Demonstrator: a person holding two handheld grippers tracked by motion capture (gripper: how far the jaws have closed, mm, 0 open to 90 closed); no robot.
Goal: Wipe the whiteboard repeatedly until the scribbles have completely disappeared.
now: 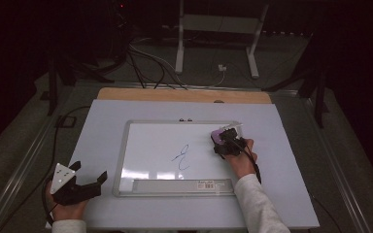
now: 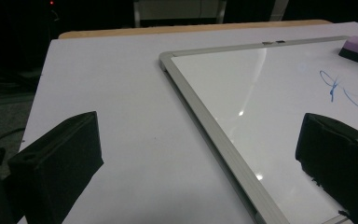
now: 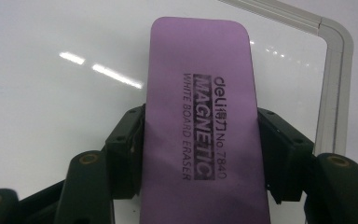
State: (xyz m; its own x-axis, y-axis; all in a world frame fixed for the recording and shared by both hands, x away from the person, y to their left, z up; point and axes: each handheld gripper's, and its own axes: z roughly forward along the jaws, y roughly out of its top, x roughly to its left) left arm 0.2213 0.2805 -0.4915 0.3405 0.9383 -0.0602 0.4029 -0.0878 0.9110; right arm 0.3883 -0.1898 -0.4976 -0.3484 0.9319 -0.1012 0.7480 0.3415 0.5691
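Nearest the person, off the whiteboard's (image 1: 126,160) near-left corner, the left gripper (image 1: 88,175) sits low over the white sheet, jaws wide apart with nothing between them. Matte black jaw blocks, blunt and wedge-shaped. Grey three-cornered plate on top.

Along the whiteboard's near edge: a flat grey tray strip (image 1: 175,186) with a small label. Frame is brushed light metal with rounded corner pieces. Writing surface is glossy, throwing back bright glints of the lights.

Mid-board: a looping blue marker scribble (image 1: 182,158), thin strokes.

Toward the whiteboard's far-right corner: the right gripper (image 1: 226,141) is clamped on the eraser (image 3: 200,116), jaws pressed against its long sides. Eraser is an oblong block with rounded corners, smooth purple top printed in black as a magnetic whiteboard eraser. It sits on the board well right of the scribble, just inside the frame.

Risks, as I judge them: the grip is only on the smooth side walls, so a hard downward press could make the block twist or squirt out. If the eraser rides tilted, only an edge wipes and the ink smears. A quick sideways sweep could shove the unheld board across the slick sheet.

Beyond the whiteboard: a strip of bare wooden tabletop (image 1: 184,94), then cables (image 1: 150,63) on a dark floor.
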